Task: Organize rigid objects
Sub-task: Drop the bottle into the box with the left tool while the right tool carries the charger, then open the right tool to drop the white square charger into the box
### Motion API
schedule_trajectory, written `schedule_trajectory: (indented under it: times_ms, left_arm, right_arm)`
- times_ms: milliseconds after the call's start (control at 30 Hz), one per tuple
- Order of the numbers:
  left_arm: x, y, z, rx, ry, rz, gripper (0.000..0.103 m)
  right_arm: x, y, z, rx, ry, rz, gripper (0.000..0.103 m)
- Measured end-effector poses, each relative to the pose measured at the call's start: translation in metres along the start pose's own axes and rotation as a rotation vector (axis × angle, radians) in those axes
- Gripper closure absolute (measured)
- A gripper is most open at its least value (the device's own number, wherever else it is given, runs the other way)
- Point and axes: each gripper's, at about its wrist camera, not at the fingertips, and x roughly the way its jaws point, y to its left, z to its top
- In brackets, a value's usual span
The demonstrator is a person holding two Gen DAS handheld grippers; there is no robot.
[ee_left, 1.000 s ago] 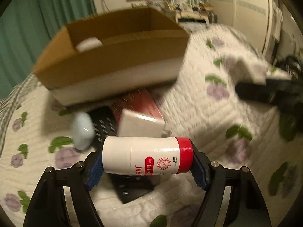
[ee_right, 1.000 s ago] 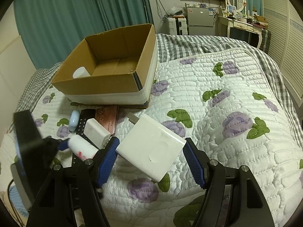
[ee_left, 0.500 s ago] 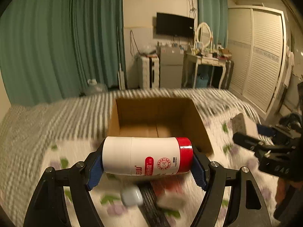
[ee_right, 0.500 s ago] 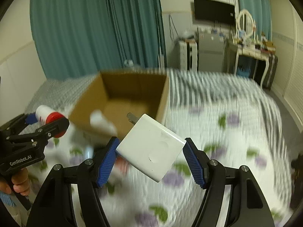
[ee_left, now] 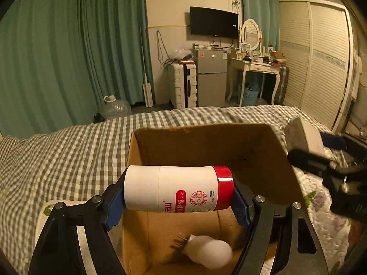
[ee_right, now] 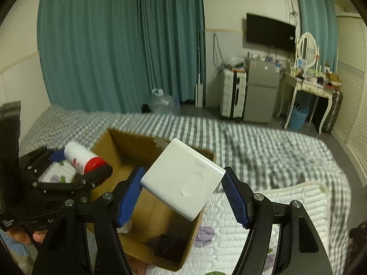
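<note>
We hold the white bottle [ee_left: 179, 189] in our left gripper [ee_left: 179, 197], clamped by its two ends, so its long axis lies left to right, red cap at the right. The cardboard box [ee_left: 259, 160] is open directly below and beyond it, so we judge the next move is only a lowering. Our right gripper [ee_right: 183, 192] grips the white charger [ee_right: 183, 181] above the box's near right corner. The left view alone shows a white bulb-like thing [ee_left: 208, 253] on the box floor; the right view alone shows a dark object [ee_right: 167, 246] there.
</note>
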Motion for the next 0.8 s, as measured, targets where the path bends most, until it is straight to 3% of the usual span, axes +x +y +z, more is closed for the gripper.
schedule_trajectory:
  times_ms: [133,533,600,633,800]
  left_arm:
    - [0.006,0.005,-0.001,-0.023,-0.015,-0.018,0.022]
    - [-0.017,0.024,0.005,-0.055,-0.044,0.019,0.022]
    - [-0.025,0.024,0.002,-0.055,-0.044,0.032,0.022]
    - [-0.029,0.024,0.002,-0.054,-0.047,0.036,0.022]
    - [-0.068,0.017,0.009,-0.046,-0.072,0.075,0.022]
  right_arm:
    - [0.021,0.003,-0.008,-0.018,0.053,-0.003,0.034]
    - [0.044,0.012,-0.009,-0.034,0.054,-0.035,0.034]
    - [0.046,0.010,-0.010,-0.024,0.032,-0.031,0.021]
    - [0.044,0.010,-0.010,-0.022,0.021,-0.033,0.007]
    - [0.009,0.004,-0.010,0.011,-0.035,-0.052,0.004]
